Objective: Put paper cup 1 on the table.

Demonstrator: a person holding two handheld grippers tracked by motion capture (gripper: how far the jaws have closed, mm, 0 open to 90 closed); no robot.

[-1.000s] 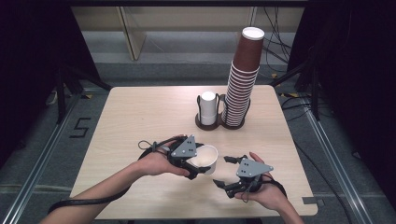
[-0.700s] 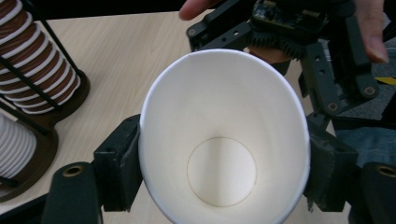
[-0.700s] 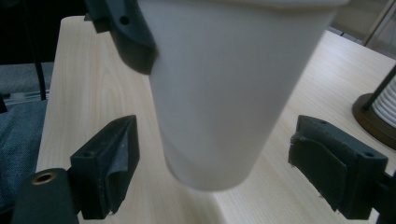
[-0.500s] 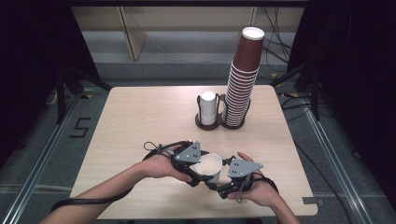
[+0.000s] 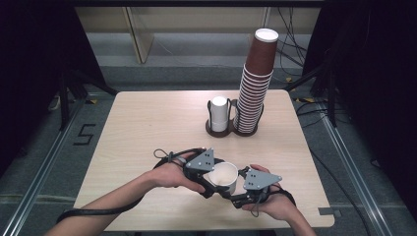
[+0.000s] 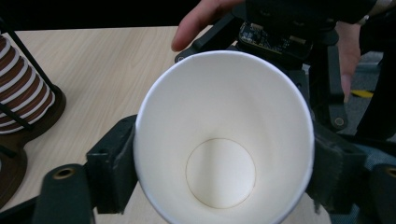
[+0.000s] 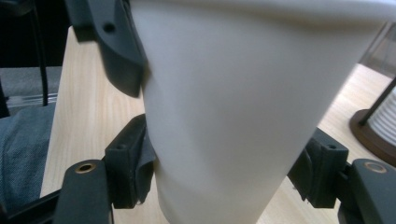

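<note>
White paper cup [image 5: 225, 177] held above the pale wooden table [image 5: 147, 128], near edge, clamped by left gripper [image 5: 212, 180] near the rim; right gripper [image 5: 239, 193] hugging its lower body.

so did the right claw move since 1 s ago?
Yes. The right claw moved left along the table's near edge, closing in on the white cup.

My jaws clamp either side of a white paper cup [image 6: 223, 135] — open mouth facing me, the other gripper [image 6: 280, 37] just beyond.
</note>
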